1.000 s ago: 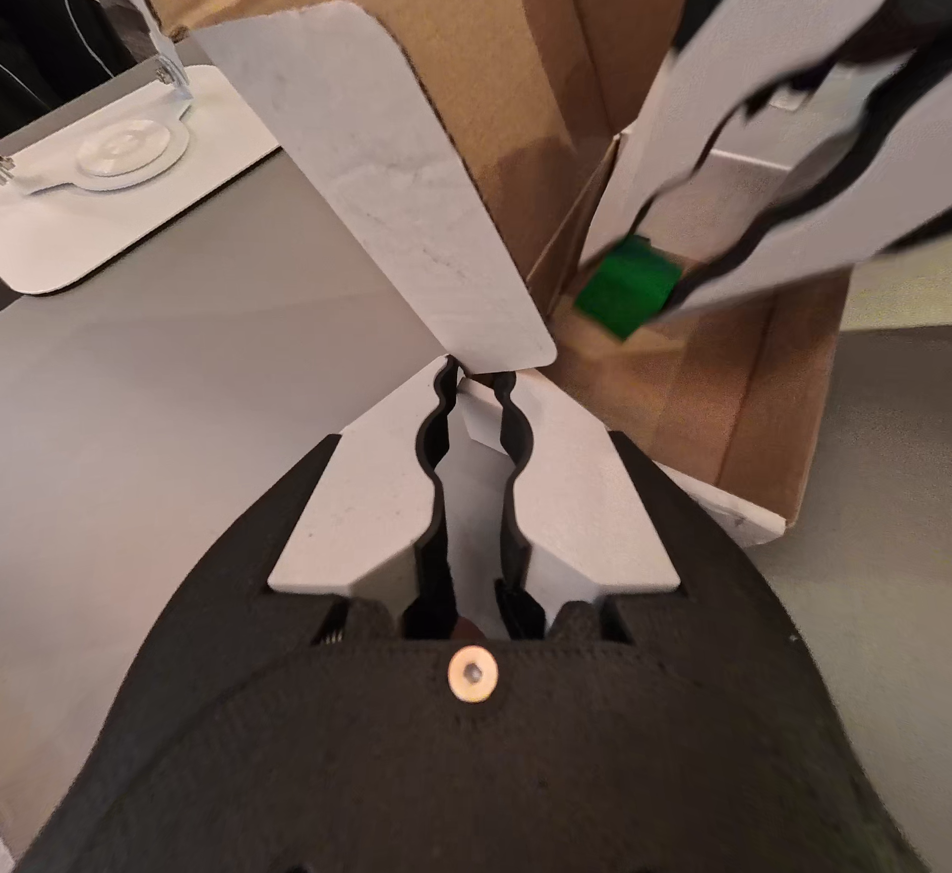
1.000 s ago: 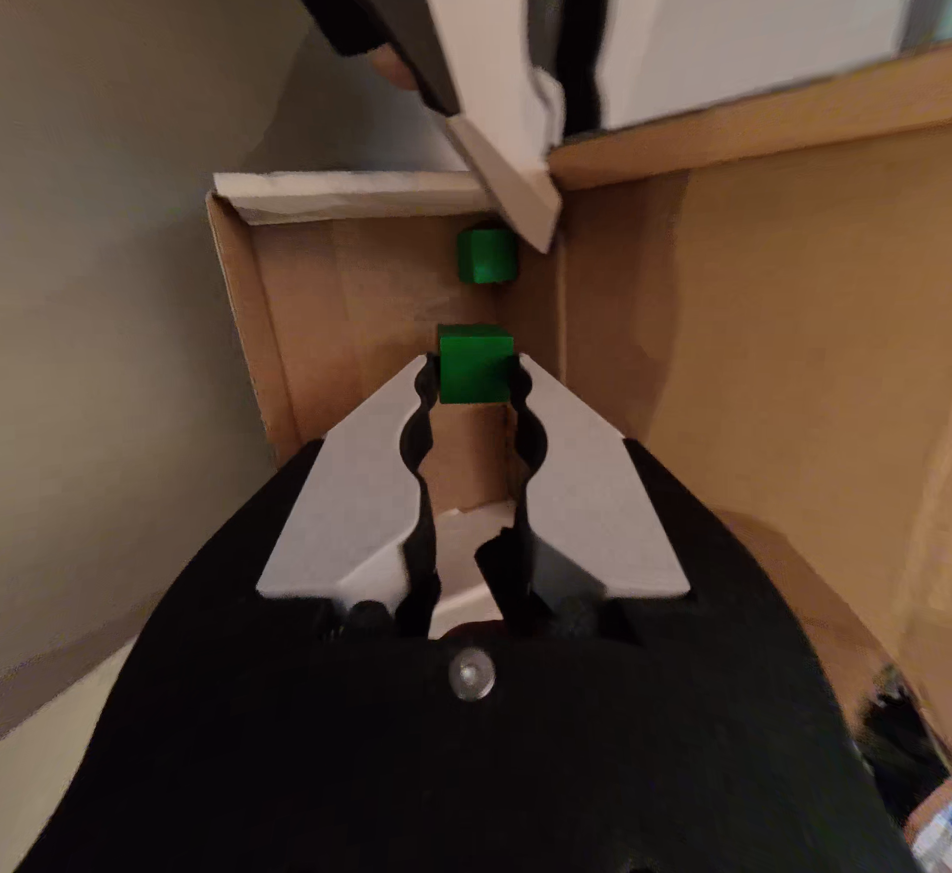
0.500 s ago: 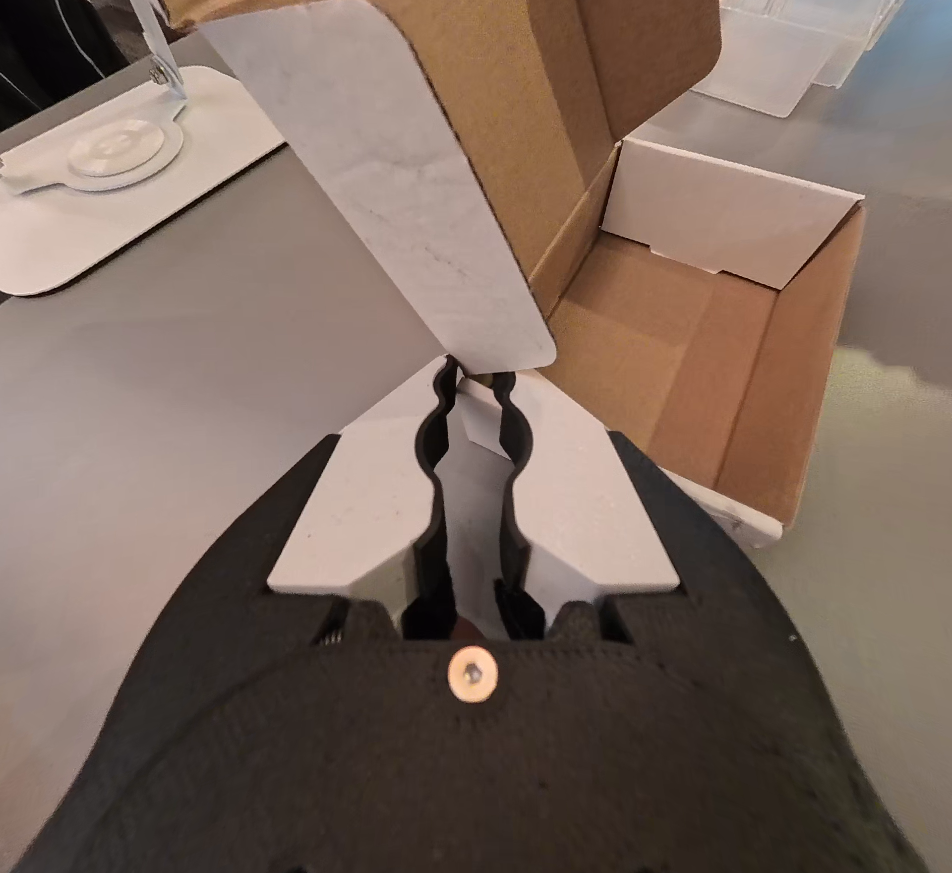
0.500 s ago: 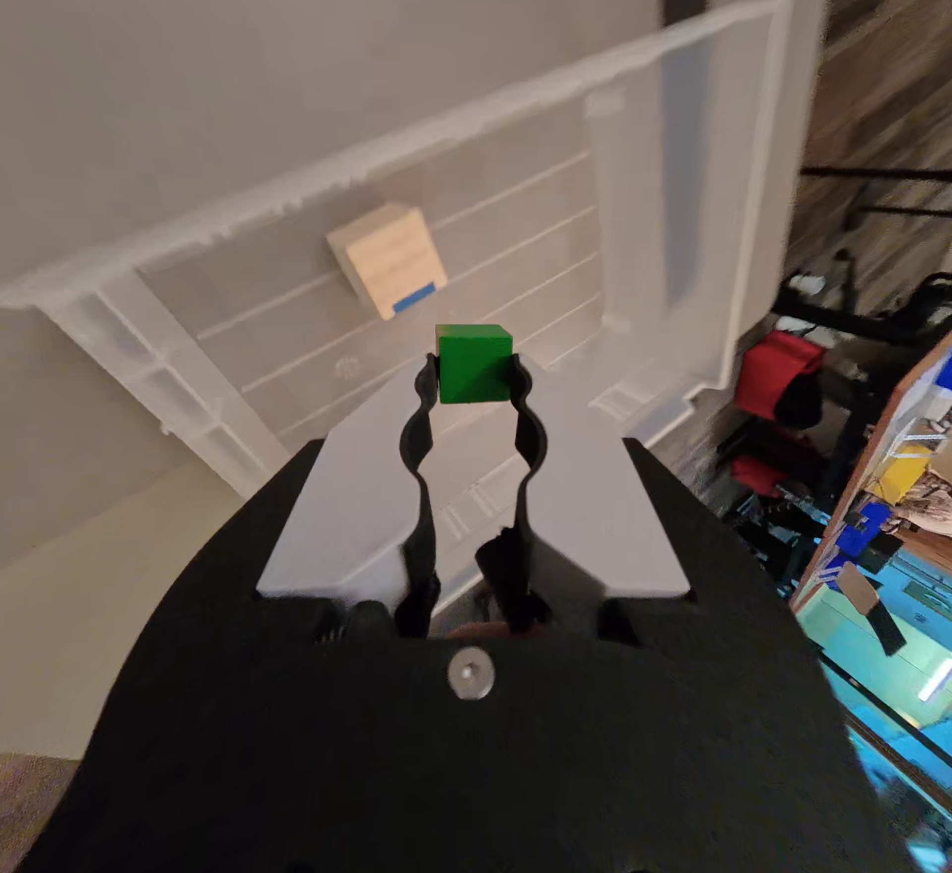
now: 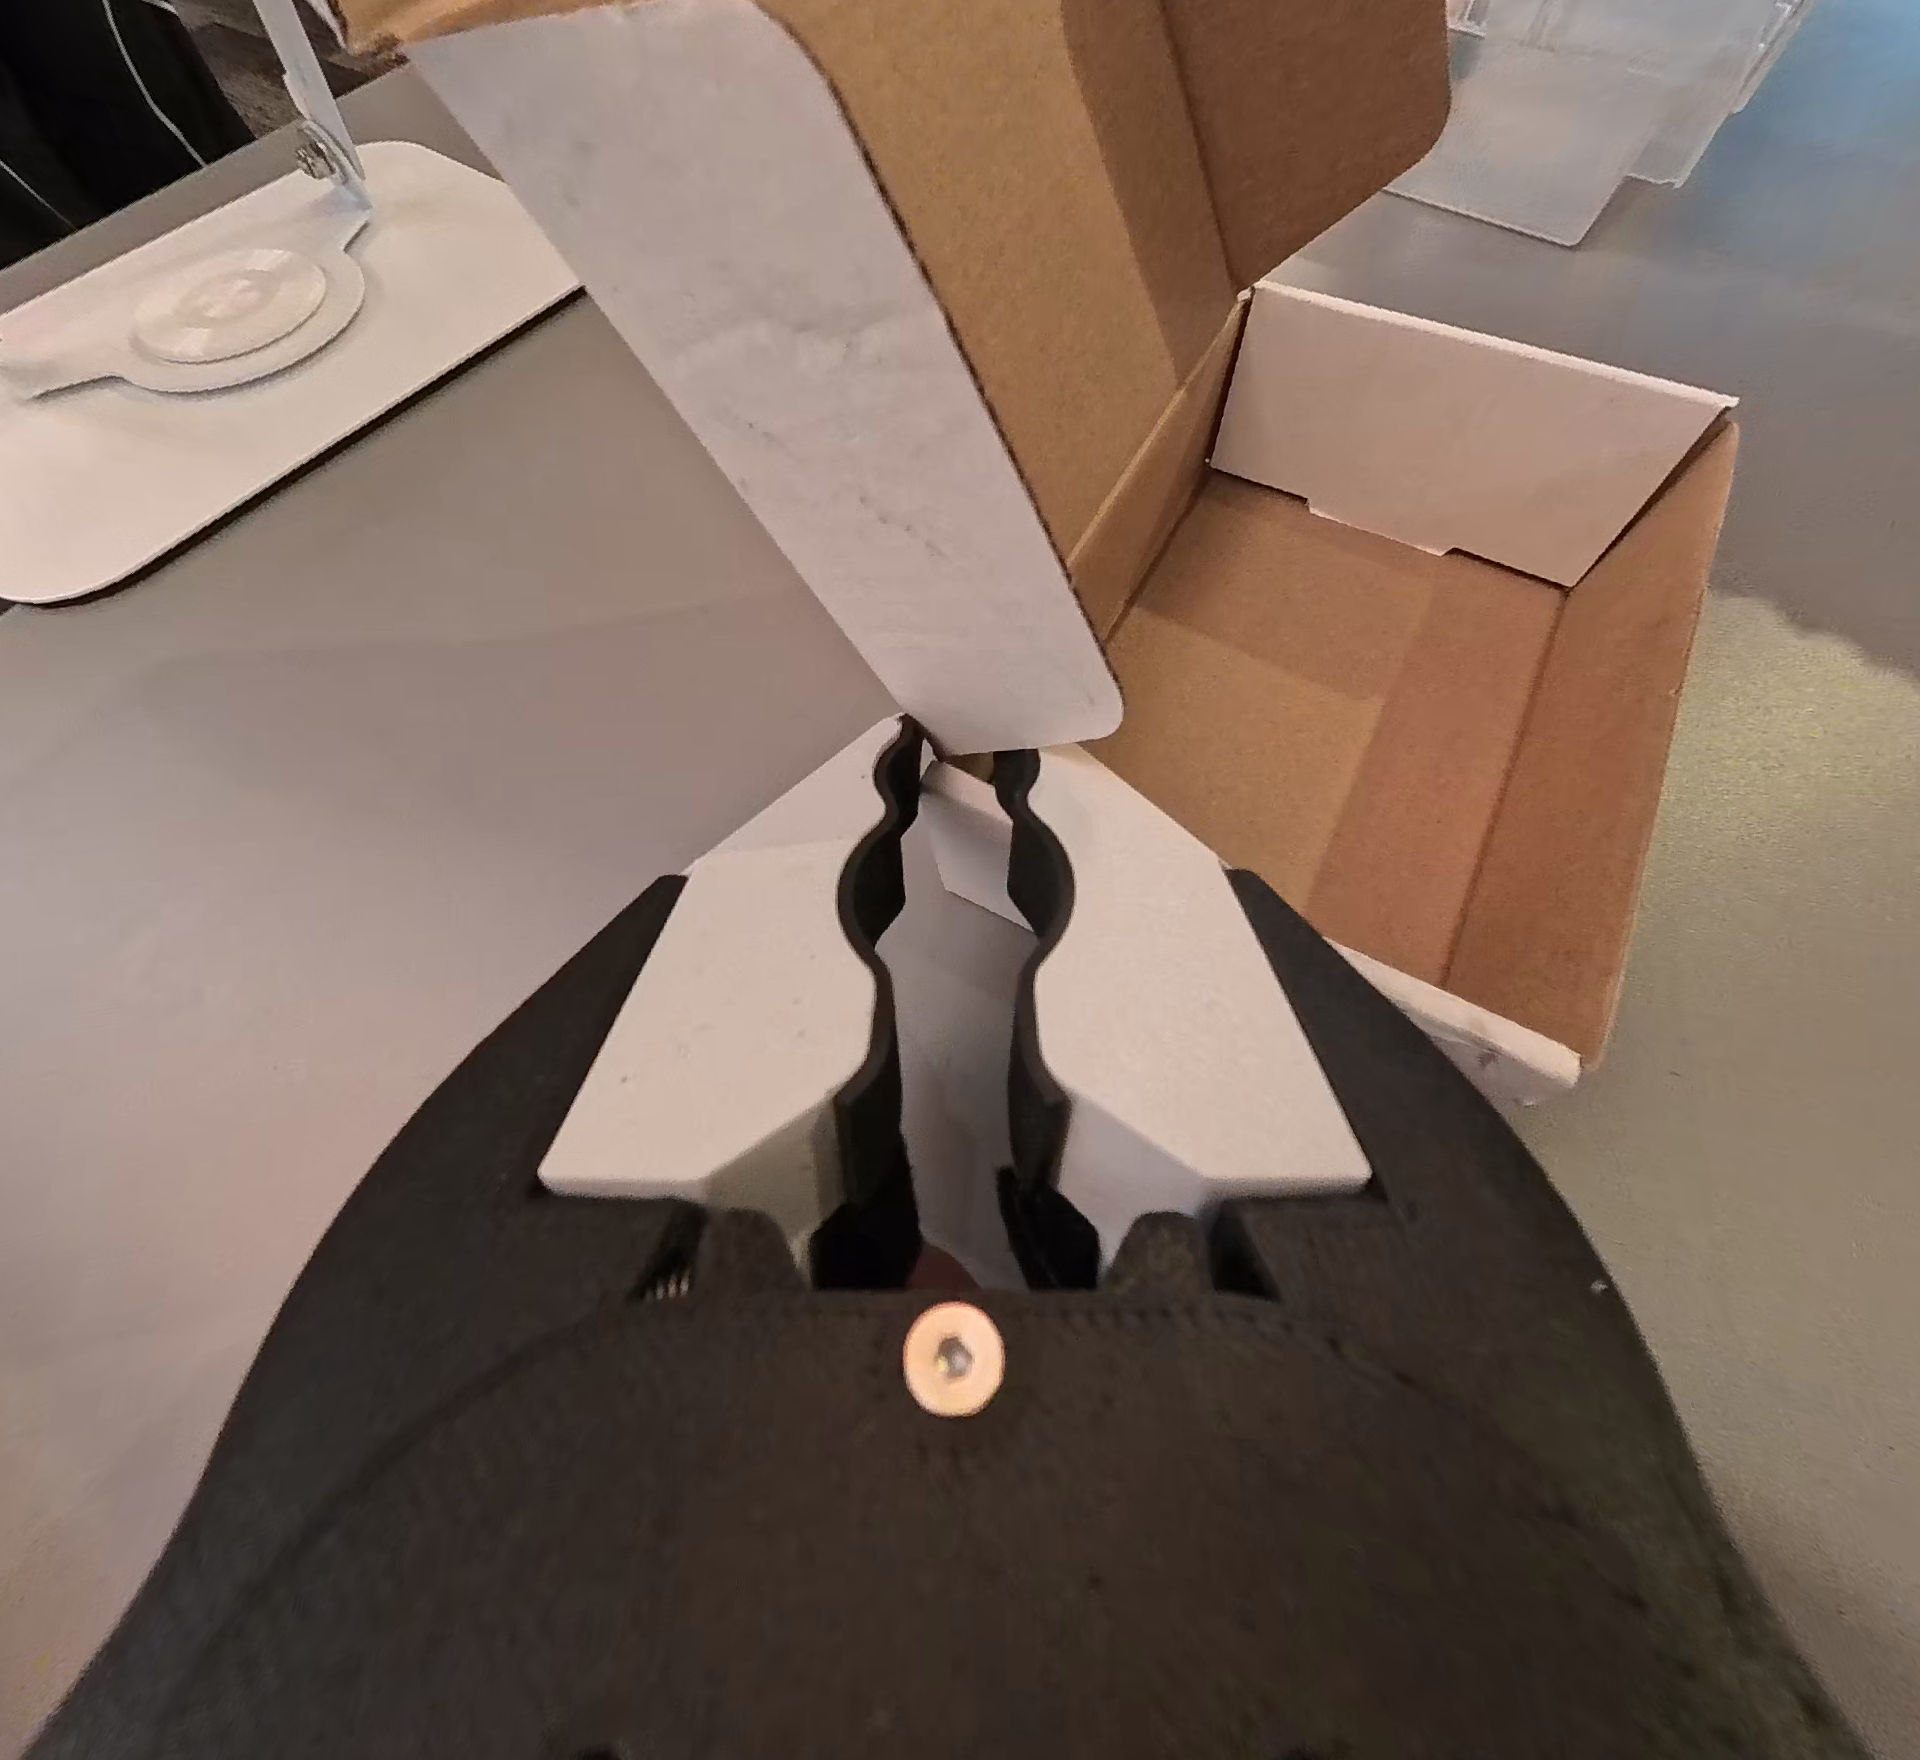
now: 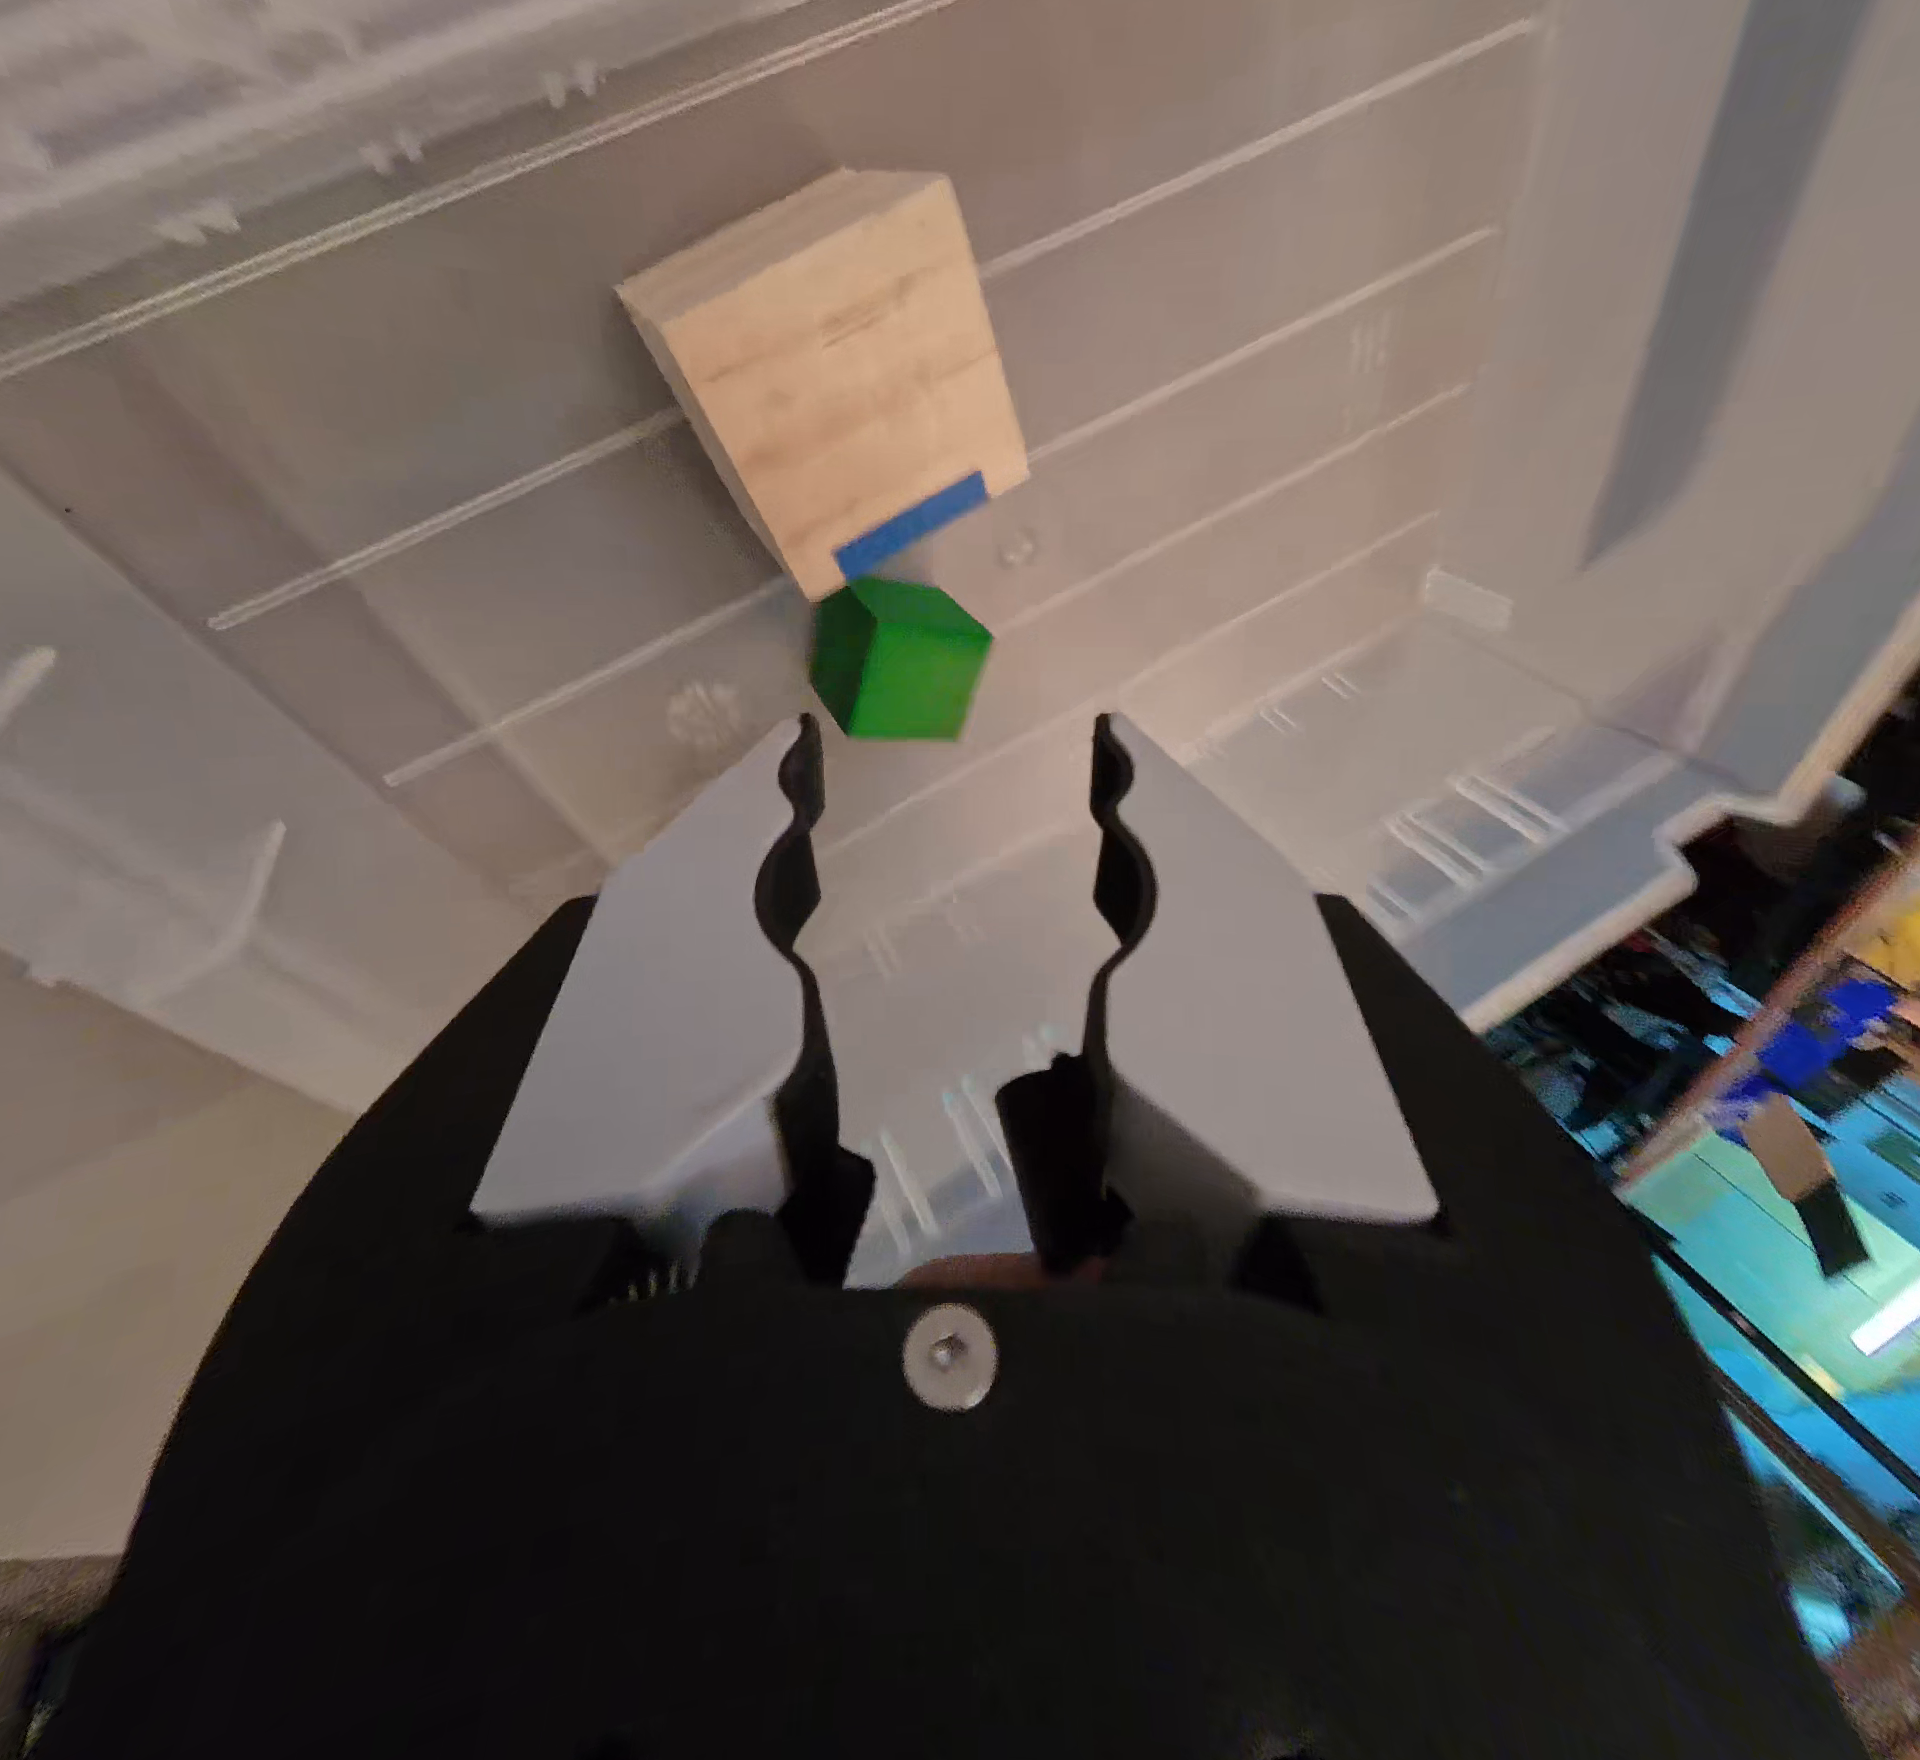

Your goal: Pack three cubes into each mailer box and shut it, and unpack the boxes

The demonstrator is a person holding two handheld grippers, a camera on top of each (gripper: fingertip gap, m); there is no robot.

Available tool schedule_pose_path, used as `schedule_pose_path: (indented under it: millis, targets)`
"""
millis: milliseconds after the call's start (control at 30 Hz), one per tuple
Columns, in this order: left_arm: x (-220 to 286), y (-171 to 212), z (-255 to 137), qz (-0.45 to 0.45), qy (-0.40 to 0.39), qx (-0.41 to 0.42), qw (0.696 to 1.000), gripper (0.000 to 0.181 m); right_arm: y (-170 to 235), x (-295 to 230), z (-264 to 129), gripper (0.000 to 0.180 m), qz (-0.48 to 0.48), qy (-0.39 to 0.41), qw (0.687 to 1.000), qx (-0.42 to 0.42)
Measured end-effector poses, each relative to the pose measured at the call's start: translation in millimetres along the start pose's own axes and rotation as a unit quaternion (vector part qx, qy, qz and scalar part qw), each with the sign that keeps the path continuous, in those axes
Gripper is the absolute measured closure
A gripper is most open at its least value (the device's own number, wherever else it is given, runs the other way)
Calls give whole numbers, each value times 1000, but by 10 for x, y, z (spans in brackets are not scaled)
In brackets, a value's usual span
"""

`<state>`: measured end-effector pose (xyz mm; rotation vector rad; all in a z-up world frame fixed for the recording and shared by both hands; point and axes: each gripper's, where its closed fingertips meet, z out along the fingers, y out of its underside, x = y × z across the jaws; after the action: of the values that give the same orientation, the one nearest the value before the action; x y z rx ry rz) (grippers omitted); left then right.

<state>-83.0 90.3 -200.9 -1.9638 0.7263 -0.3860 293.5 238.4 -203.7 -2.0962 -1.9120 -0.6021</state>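
One green cube loose over the clear bin

One green cube (image 6: 899, 661) is seen just beyond the wide-spread tips of the right gripper (image 6: 951, 734), free of both, beside a wooden block (image 6: 831, 380) in the clear plastic bin (image 6: 1351, 256). The open mailer box (image 5: 1558, 775) is pinched at its near corner by the narrowed left gripper (image 5: 961, 760), on the grey table (image 5: 364, 775).

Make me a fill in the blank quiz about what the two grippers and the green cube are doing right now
1. The right hand-held gripper is ____.
2. The green cube lies inside the clear plastic ____.
3. The left hand-held gripper is shut on the mailer box's white ____.
4. The wooden block bears a ____ strip.

Missing words: open; bin; flap; blue
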Motion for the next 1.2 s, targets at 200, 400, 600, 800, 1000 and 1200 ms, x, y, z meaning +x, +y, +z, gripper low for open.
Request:
schedule_pose_path:
  millis: [200,400,600,800,1000,1200]
  targets:
    - [1,-6,10,-4,1,1,1000,169,-975,-94,-1529,149,-15,107,971,215]
    - [3,-11,17,-12,3,3,1000,169,-2399,-1236,-1980,158,-133,41,930,340]
    - [5,-11,15,-16,3,4,1000,169,-3155,-1769,-1404,151,-145,-45,932,328]
    - [8,-13,14,-20,6,4,1000,169,-3394,-1828,-1095,159,-160,-49,936,309]
    - [6,-12,16,-23,10,4,1000,169,-3494,-1803,-1058,169,-163,-45,936,309]
    - [6,-13,16,-17,6,4,1000,169,-3100,-1929,-1001,179,-217,-92,945,229]
